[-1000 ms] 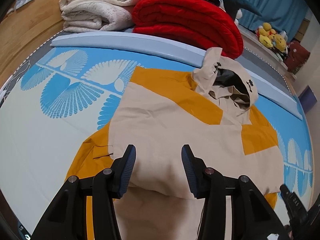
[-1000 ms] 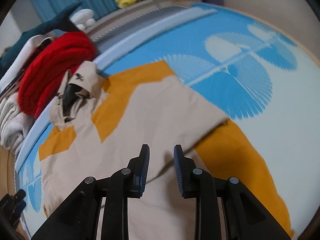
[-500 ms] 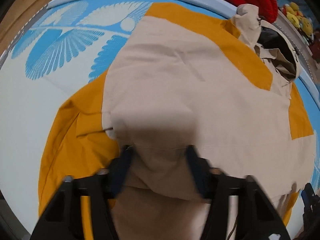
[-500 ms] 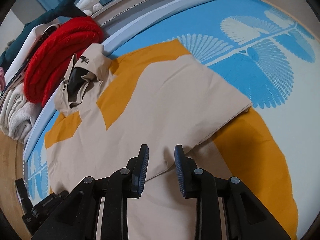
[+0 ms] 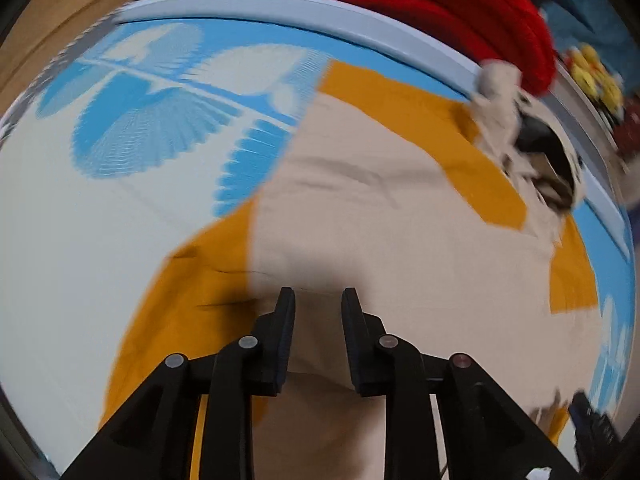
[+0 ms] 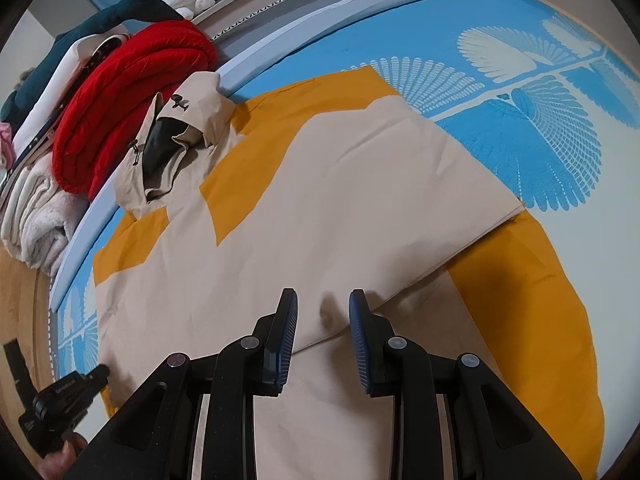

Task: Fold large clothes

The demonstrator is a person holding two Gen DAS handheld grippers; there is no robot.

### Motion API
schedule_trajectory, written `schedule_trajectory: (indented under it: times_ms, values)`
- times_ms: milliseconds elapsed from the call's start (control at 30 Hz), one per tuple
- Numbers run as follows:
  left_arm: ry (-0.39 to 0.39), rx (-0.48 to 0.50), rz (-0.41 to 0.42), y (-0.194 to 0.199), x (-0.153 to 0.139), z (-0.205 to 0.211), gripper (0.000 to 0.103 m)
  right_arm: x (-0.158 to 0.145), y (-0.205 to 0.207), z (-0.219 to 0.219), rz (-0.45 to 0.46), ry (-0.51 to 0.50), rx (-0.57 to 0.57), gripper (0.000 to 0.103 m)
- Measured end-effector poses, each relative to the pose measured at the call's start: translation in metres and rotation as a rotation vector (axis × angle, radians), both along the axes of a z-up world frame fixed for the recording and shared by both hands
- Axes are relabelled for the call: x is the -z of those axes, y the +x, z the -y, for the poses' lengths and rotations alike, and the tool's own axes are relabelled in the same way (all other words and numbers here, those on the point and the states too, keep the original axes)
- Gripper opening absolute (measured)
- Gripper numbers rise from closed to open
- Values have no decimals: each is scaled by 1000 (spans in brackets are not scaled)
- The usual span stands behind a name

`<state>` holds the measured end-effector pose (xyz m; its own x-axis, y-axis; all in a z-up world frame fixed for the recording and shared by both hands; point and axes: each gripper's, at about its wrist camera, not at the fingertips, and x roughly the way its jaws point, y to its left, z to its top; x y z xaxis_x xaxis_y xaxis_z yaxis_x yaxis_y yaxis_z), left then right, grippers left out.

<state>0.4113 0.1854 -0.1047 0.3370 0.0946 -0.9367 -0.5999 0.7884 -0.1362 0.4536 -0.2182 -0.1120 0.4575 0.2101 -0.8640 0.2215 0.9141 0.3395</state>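
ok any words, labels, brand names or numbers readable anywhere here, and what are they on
No text can be read with any confidence.
Left gripper, seen at the lower left of the right wrist view: pale lettering on its black body, too small to read.
Jacket: no print or label visible; the dark marks on its hood are cord toggles, not writing.
Mat: only a blue and white fan pattern.
Left wrist view: motion-blurred, nothing legible.

Jacket [image 5: 380, 216]: beige and orange, spread flat on mat [image 5: 80, 240], hood [image 5: 536, 152] at far right
Left gripper [image 5: 318, 300]: low over beige fold, jaws narrowly apart, fabric between
Blanket [image 5: 460, 12]: red, beyond mat
View: blurred
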Motion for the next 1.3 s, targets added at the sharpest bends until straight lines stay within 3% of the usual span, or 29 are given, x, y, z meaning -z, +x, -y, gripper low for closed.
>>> schedule_trajectory:
  times_ms: [100,267,433,500,633,733,767,800,833,1033,1100,1167,1233,1300]
  values:
    - [0,-20,41,-4,-17,-8,25,0,0,-1,5,-4,3,28]
    - [-79,-29,95,-13,-29,-32,25,-5,0,3,17,-5,4,28]
    - [-295,-44,71,-16,3,-56,25,-10,3,11,18,26,29,28]
    - [-356,-42,38,-15,19,-54,30,-13,4,15,24,34,34,28]
    - [-328,-78,-51,-16,40,-48,35,-10,7,19,16,42,42,28]
    - [-362,-104,-64,-17,49,-48,36,-5,8,21,-5,54,47,28]
    - [-371,-107,-57,-17,49,-48,32,-3,9,22,-12,62,47,28]
    - [-365,-106,-48,-18,47,-48,11,-2,9,21,-18,69,46,28]
    - [-351,-86,-30,-16,42,-46,0,-1,10,21,-22,72,43,28]
    - [-65,68,167,0,-20,-29,2,4,13,15,-27,72,29,28]
    - [-22,44,134,1,-13,-32,7,9,15,14,-41,81,31,28]
    - [3,-18,40,-2,1,-43,7,14,16,15,-59,84,39,28]
    - [27,-54,55,-9,-5,-47,5,20,16,18,-77,78,52,28]
    - [75,3,109,-7,-21,-35,5,22,15,21,-87,69,63,28]
